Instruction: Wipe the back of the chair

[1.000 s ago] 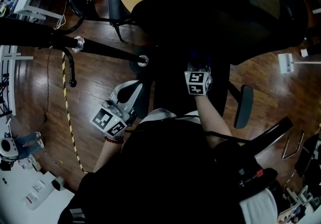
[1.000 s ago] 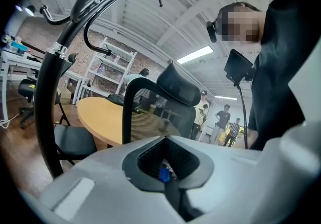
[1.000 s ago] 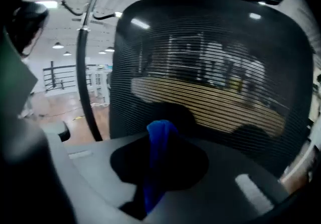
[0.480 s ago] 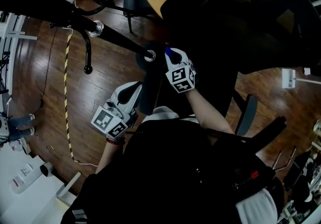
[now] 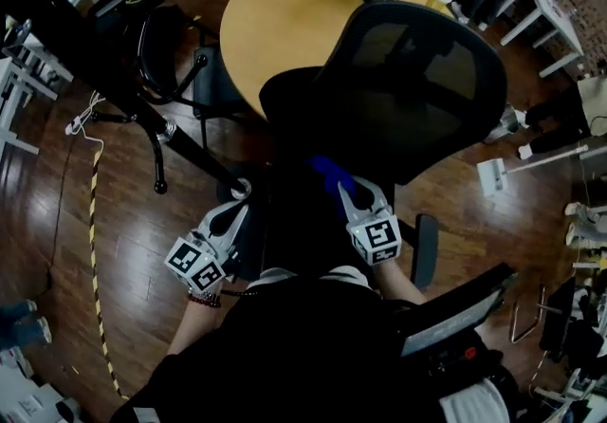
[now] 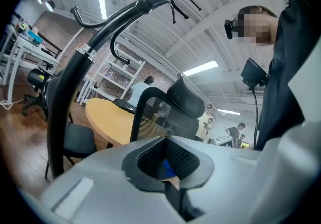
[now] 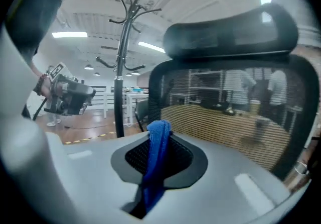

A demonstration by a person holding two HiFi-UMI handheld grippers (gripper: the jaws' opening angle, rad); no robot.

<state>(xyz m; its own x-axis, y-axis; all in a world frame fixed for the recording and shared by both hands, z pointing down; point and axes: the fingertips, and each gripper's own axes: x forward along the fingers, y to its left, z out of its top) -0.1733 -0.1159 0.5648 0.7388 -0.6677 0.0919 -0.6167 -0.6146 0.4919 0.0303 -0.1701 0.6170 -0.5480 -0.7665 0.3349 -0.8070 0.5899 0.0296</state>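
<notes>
While the blue cloth (image 7: 156, 142) sits pinched in the clenched jaws of the right gripper (image 5: 349, 192), it is held up near the mesh chair back (image 5: 408, 80), seemingly just short of it.
Step, as I judge it: approach; wiping not begun.
Next move calls for: cloth pressed to the mesh, then swept across.
Left gripper (image 5: 230, 217): jaws together on nothing, low beside the chair.
Hard to make out: actual cloth contact; the chair's seat and base, lost in shadow.
</notes>
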